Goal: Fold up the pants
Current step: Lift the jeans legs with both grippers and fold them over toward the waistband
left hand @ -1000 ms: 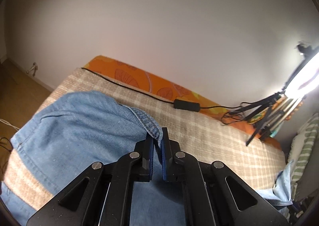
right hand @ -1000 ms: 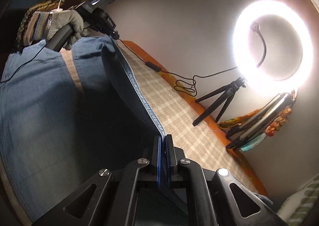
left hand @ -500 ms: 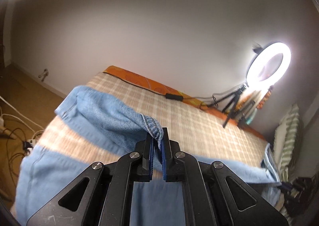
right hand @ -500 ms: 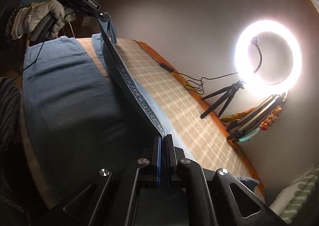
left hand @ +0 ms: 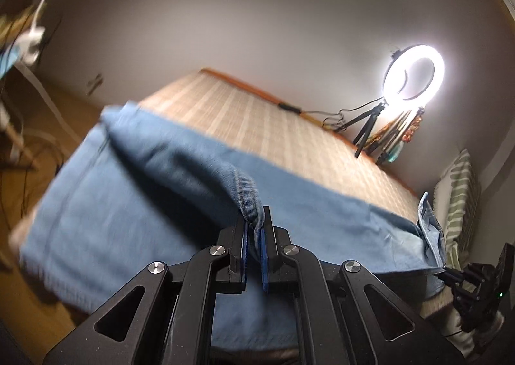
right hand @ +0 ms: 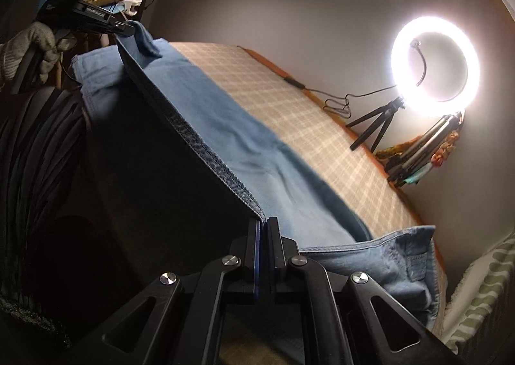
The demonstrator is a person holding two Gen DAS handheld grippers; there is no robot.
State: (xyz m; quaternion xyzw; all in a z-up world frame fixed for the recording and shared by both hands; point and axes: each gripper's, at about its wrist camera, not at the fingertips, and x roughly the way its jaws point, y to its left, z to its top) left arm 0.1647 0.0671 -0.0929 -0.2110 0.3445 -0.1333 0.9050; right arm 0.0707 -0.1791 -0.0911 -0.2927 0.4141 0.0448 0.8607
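Blue denim pants (left hand: 135,210) lie across a checked bed (left hand: 289,139). The left claw (left hand: 254,229) and right claw (right hand: 264,233) each pinch one stitched edge, probably a hem. The soft, heavy cloth sags between them.

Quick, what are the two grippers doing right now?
Left gripper: closed, holding the hem of the jeans.
Right gripper: closed, holding the jeans' edge.
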